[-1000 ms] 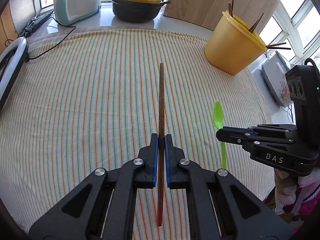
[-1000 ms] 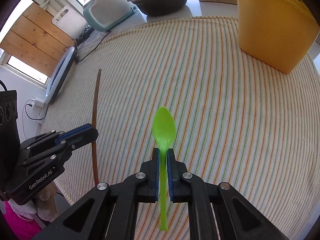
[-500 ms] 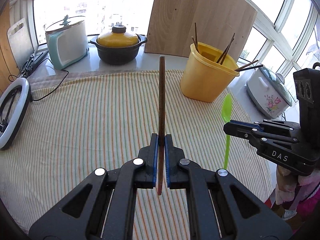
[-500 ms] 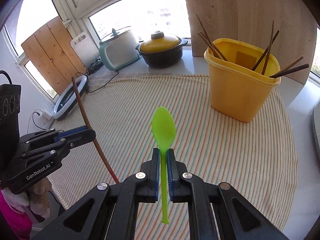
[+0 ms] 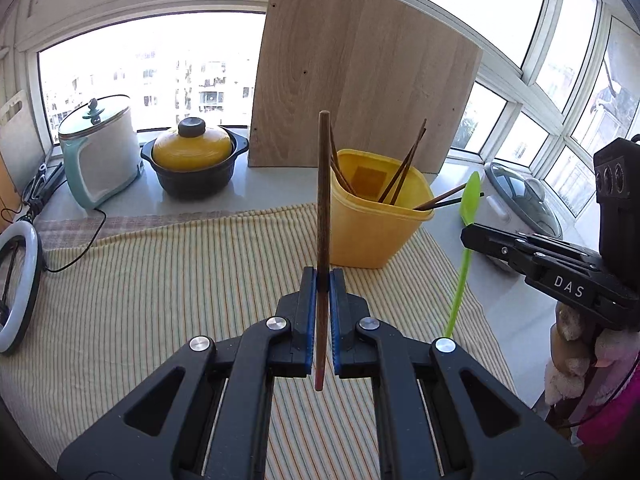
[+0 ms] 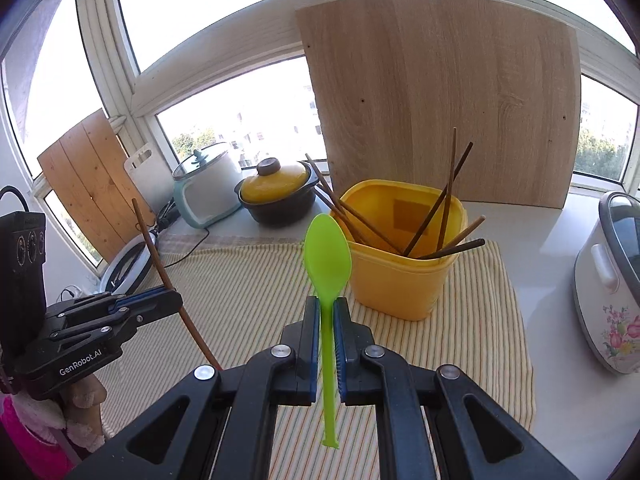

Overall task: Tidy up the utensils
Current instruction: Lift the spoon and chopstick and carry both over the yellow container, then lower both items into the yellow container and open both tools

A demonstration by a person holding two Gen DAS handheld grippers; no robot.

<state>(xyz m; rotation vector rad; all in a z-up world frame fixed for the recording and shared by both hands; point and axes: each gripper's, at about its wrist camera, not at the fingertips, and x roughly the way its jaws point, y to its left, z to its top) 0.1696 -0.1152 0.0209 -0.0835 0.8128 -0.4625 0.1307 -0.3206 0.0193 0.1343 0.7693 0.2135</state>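
Observation:
My left gripper [image 5: 322,280] is shut on a brown wooden chopstick [image 5: 323,200], which stands upright above the striped cloth [image 5: 160,300]. My right gripper [image 6: 327,308] is shut on the handle of a green plastic spoon [image 6: 328,256], bowl end up. A yellow plastic tub [image 5: 376,228] [image 6: 404,272] holding several chopsticks stands at the cloth's far edge, ahead of both grippers and below them. In the left wrist view the right gripper [image 5: 466,236] and the spoon [image 5: 460,280] hang at the right. In the right wrist view the left gripper [image 6: 172,302] holds its chopstick [image 6: 160,268] at the left.
A wooden board [image 5: 360,76] leans on the window behind the tub. A black pot with a yellow lid [image 5: 194,168] and a teal-and-white cooker [image 5: 100,148] stand on the sill. A flowered rice cooker [image 6: 612,292] sits at the right; a ring light [image 5: 16,292] lies at the left.
Both grippers have risen off the cloth with the chopstick and the spoon and tilted up, so the tub, board and windows came into view. Both grips are unchanged.

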